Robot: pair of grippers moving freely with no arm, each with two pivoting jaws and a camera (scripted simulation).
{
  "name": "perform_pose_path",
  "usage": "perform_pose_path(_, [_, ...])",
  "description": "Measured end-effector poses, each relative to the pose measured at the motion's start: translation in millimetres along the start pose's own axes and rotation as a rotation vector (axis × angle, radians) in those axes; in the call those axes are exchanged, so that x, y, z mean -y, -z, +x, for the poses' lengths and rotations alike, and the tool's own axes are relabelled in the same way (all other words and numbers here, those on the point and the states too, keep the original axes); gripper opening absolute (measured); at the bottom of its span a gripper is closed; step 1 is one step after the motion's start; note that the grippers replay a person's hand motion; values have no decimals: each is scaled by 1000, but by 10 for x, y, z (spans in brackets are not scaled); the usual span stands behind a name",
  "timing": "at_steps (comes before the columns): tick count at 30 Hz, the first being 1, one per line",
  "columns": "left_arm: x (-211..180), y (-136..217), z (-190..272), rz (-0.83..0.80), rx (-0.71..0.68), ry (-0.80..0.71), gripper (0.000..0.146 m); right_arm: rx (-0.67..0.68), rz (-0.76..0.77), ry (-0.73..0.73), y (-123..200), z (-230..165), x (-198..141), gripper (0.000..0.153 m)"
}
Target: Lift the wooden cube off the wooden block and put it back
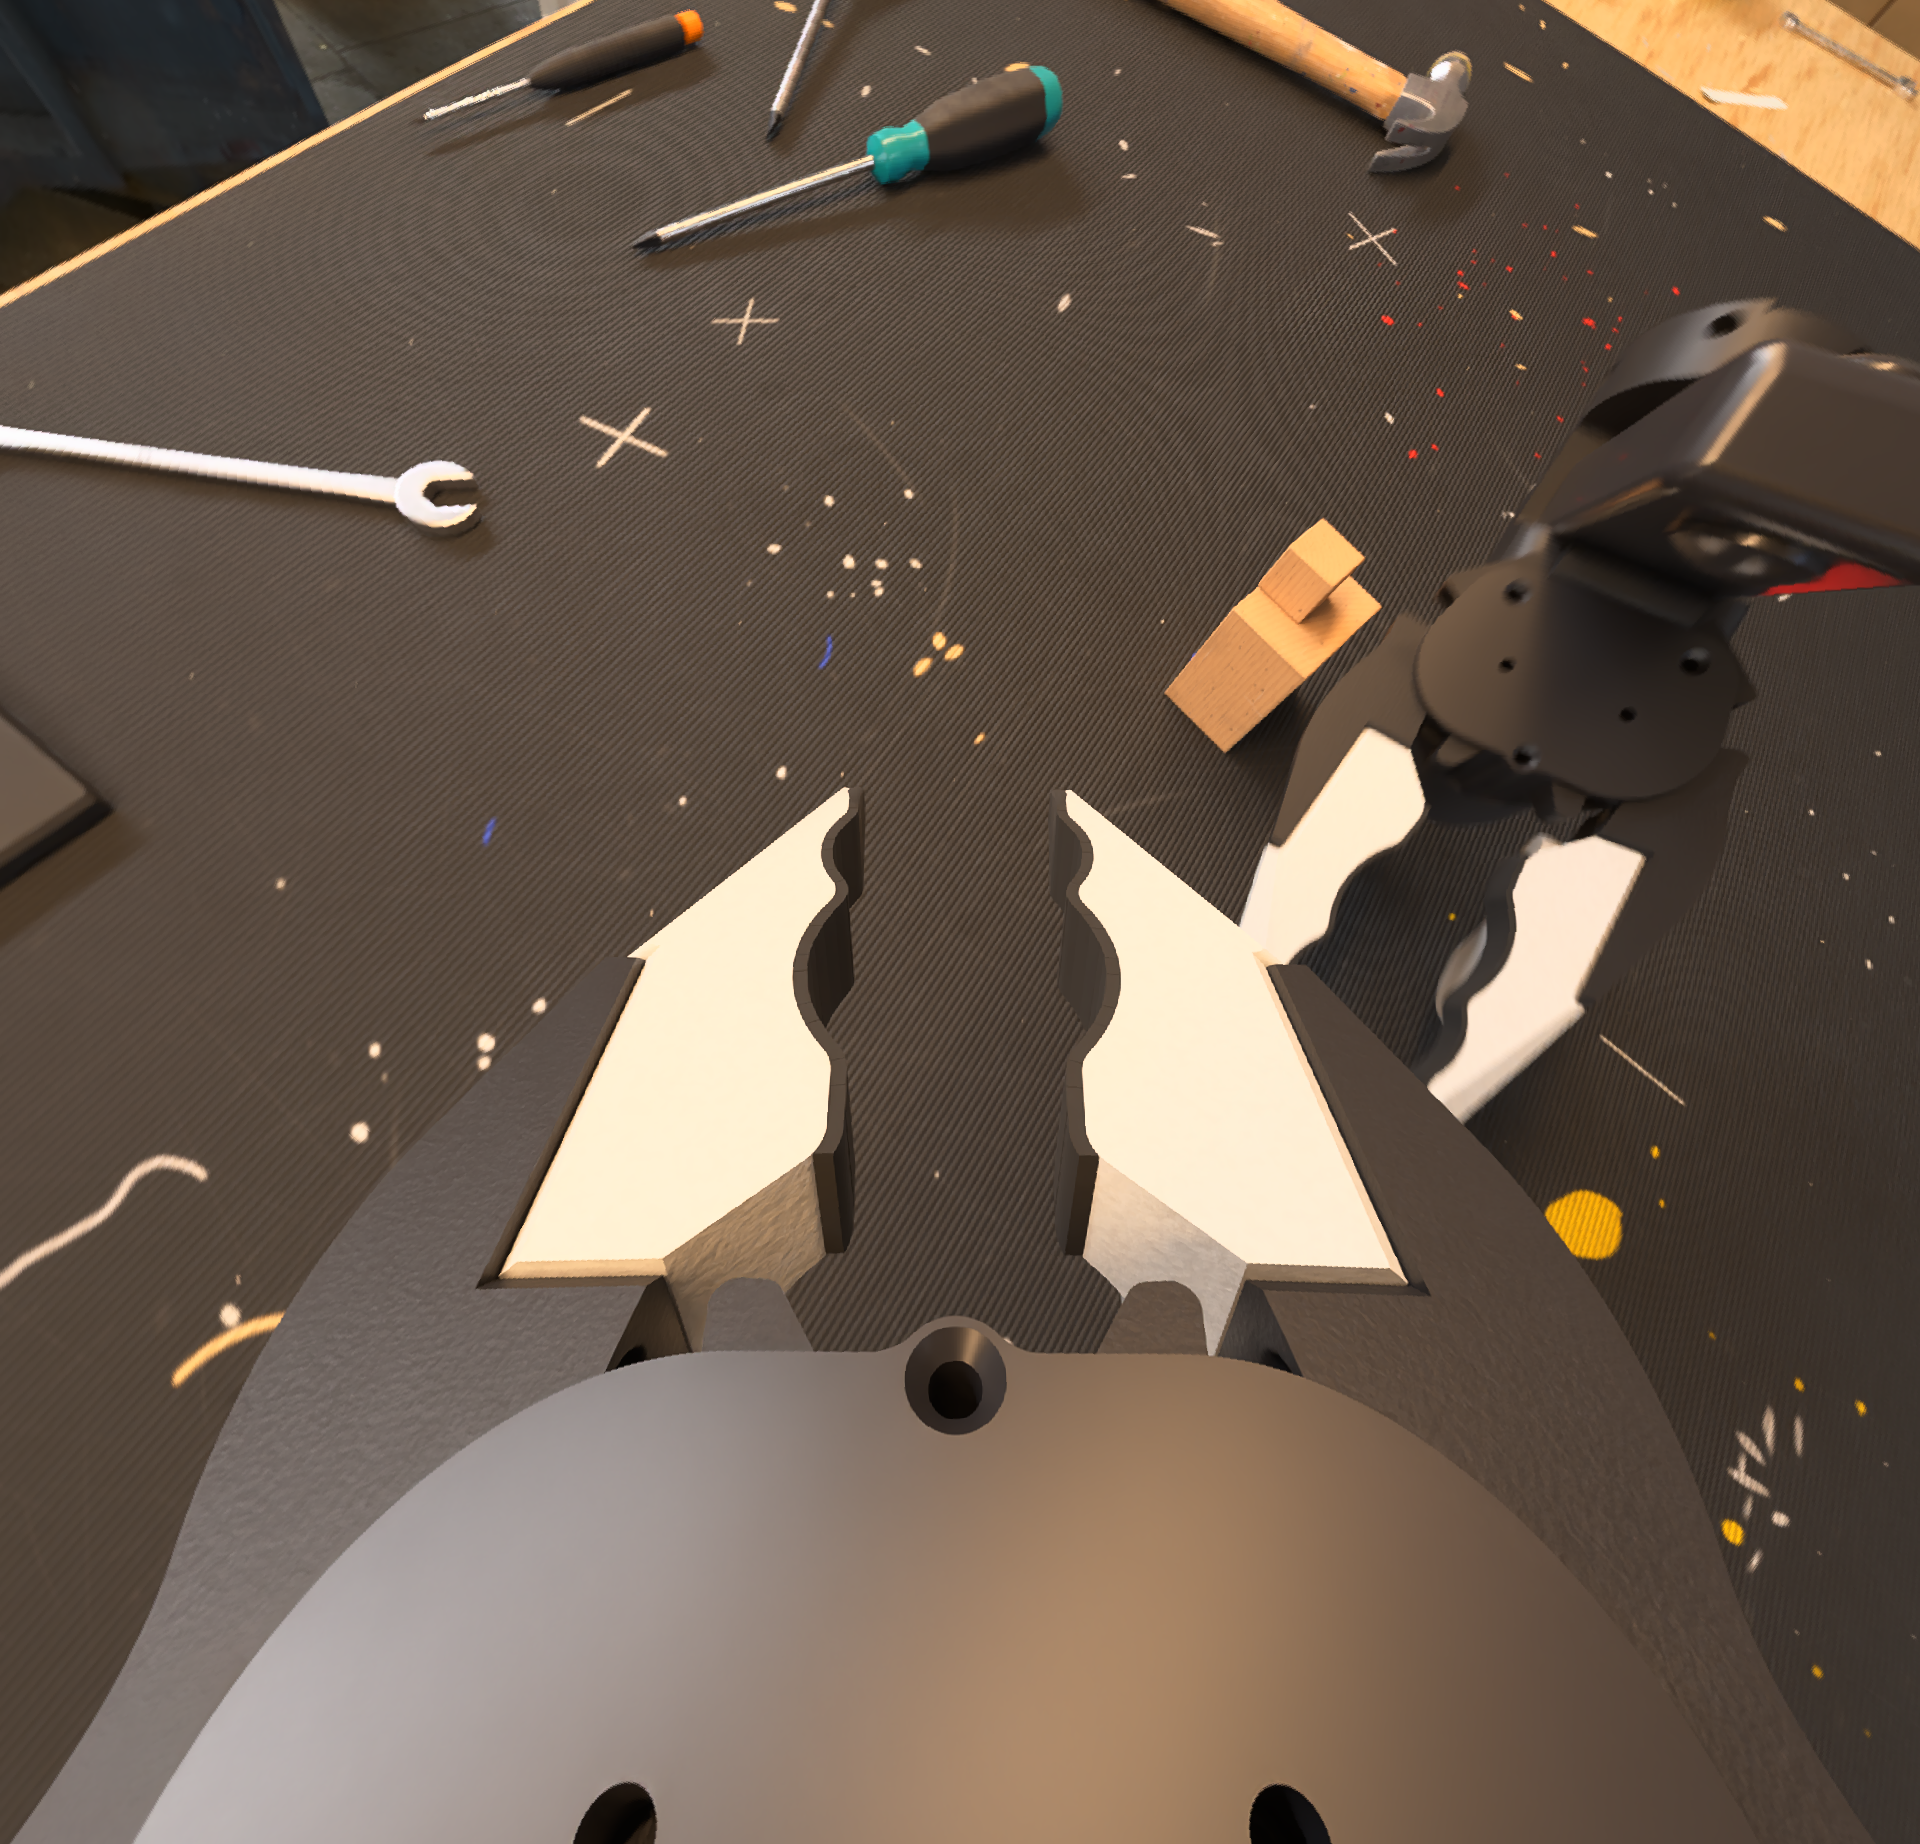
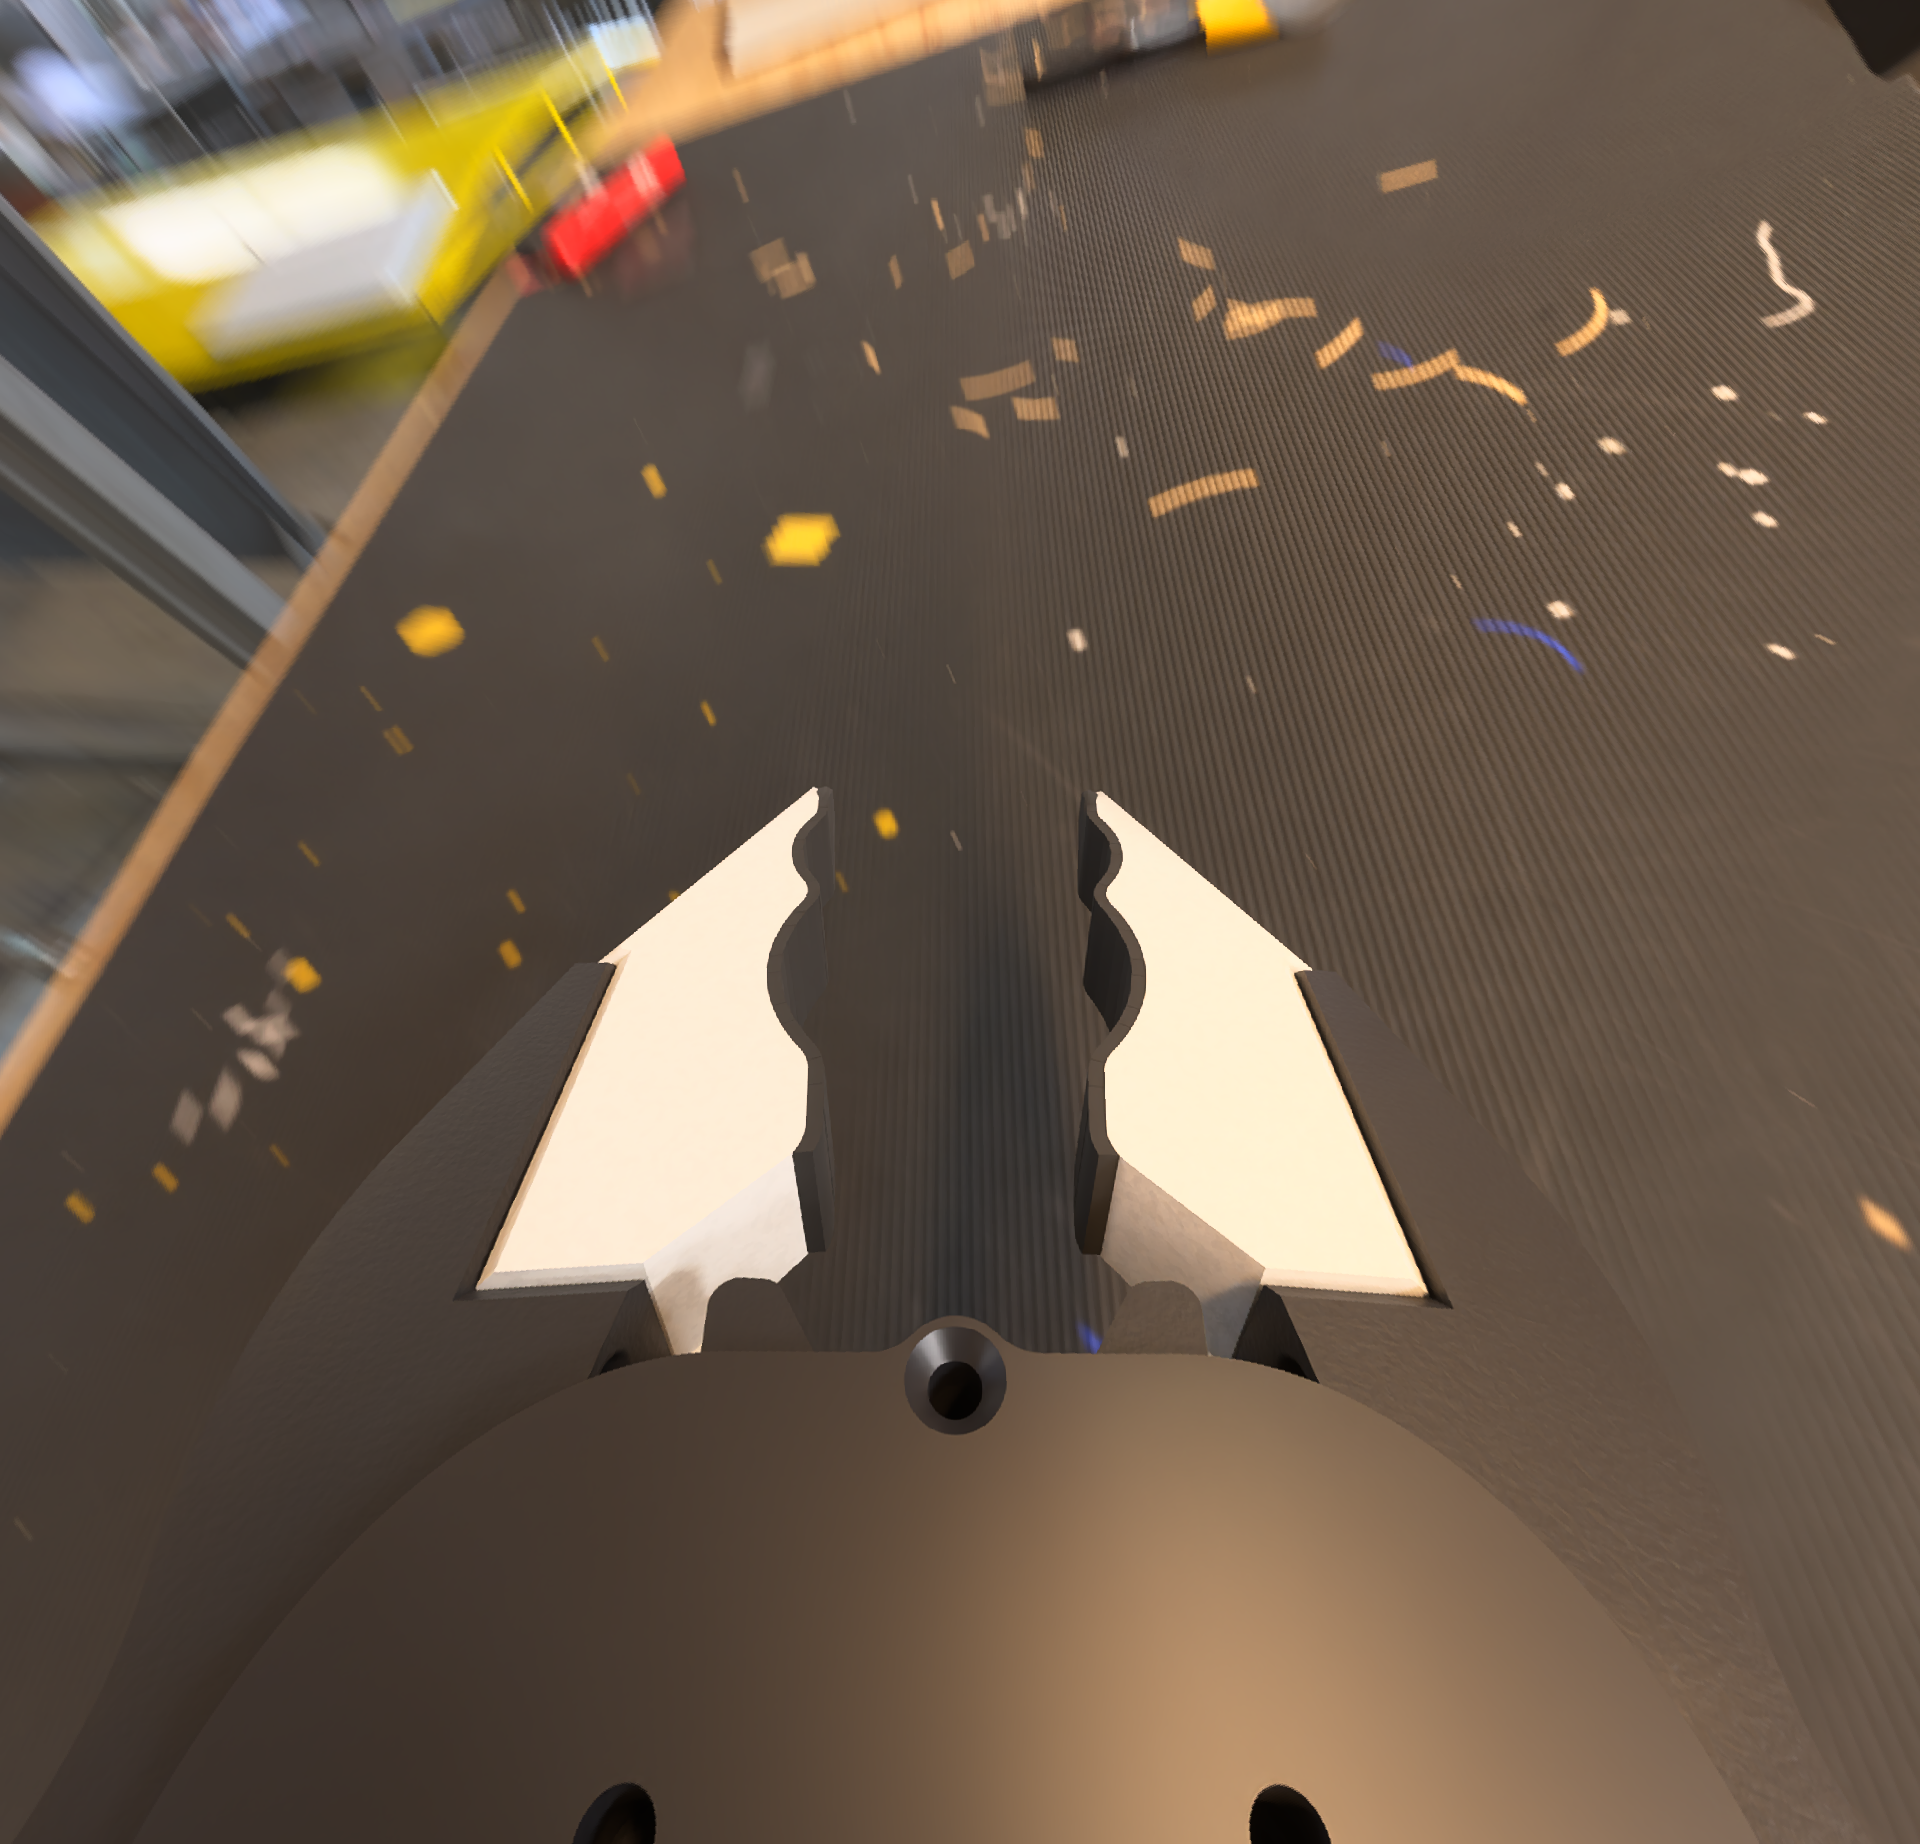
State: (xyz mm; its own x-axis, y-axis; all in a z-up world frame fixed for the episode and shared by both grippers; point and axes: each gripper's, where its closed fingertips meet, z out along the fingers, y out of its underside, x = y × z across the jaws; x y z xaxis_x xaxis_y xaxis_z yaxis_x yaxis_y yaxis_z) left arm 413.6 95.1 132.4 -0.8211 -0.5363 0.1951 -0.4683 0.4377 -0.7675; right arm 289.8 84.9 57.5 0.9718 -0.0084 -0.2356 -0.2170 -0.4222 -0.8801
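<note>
Left gripper (image 1: 956,807): fingers standing apart, gripping nothing, hovering over the dark mat (image 1: 935,506).
Right gripper (image 2: 956,807): fingers parting wide, carrying nothing.
Wooden cube (image 1: 1311,570): sitting atop the wooden block (image 1: 1262,651), ahead-right of the left fingers.
Wrench (image 1: 312,480): lying far ahead-left.

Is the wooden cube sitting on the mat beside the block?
No, the wooden cube rests on top of the wooden block, not on the mat.

From my right wrist, a yellow shape (image 2: 281,236) and red thing (image 2: 613,210) at eleven o'clock blur beyond telling; my left view's edge crops the wrench (image 1: 239,473) at nine.
</note>
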Motion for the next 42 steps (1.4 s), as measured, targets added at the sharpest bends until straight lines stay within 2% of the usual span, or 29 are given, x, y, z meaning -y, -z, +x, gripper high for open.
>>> perform_pose_path(3, [-87,68,-14,17,2,34,35,-130,-267,196,223,153,-313,48])
perform_pose_path(5, [-122,70,4,23,-5,45,35,-223,-400,290,420,252,-384,53])
perform_pose_path(11, [-164,79,42,16,-18,50,35,-397,-407,216,1013,363,-63,55])
perform_pose_path(15, [-98,89,59,14,-31,39,35,-507,-446,184,1420,493,-32,55])
perform_pose_path(20, [-33,47,152,1,-57,3,35,-499,-506,117,1663,691,-251,54])
perform_pose_path(26, [-67,77,242,-7,-62,-6,35,-325,-465,42,1537,658,-446,41])
perform_pose_path(36, [-151,202,280,13,-48,12,35,-314,-435,56,1573,724,-401,28])
perform_pose_path(42, [-193,197,283,15,-58,20,35,-342,-478,115,1614,778,-445,21])
